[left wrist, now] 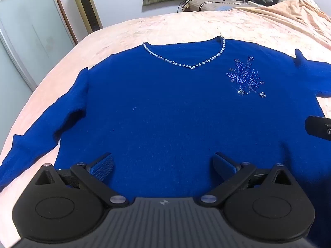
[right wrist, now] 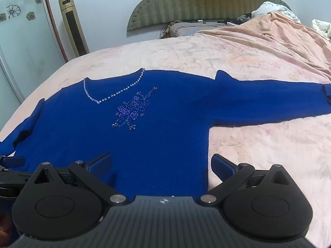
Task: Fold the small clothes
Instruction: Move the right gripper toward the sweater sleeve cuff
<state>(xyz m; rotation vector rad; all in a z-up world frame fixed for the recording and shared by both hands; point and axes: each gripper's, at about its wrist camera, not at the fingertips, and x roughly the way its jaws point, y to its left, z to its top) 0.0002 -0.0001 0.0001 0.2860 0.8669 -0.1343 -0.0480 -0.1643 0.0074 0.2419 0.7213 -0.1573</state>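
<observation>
The blue sweater point(left wrist: 165, 107) lies face up and spread flat on the bed point(left wrist: 186, 26), filling the middle of the left wrist view and the left and centre of the right wrist view. Its neckline points toward the top of both frames and its hem runs along the bottom, just ahead of the grippers. It looks like a soft knit, limp and fairly light, so it should drape and sag wherever it is lifted and not hold a crease sharply. The rhinestone trim point(left wrist: 186, 64) along the V-neck and the beaded flower point(left wrist: 246, 78) on the chest are probably the fragile parts and are best kept out of any pinch. The long sleeve point(right wrist: 269, 99) stretches to the right edge of the right wrist view; the other sleeve point(left wrist: 41, 128) trails to the lower left of the left wrist view. Sensible places to take hold appear to be the hem corners, the shoulder seams or the cuffs, where the knit is doubled.

The left gripper point(left wrist: 163, 165) hovers over the lower body of the sweater, jaws spread wide and empty. The right gripper point(right wrist: 161, 165) straddles the sweater's side edge at the bottom centre of its frame, likewise released. A headboard point(right wrist: 202, 4) and a gold tower fan point(right wrist: 72, 24) stand beyond.
</observation>
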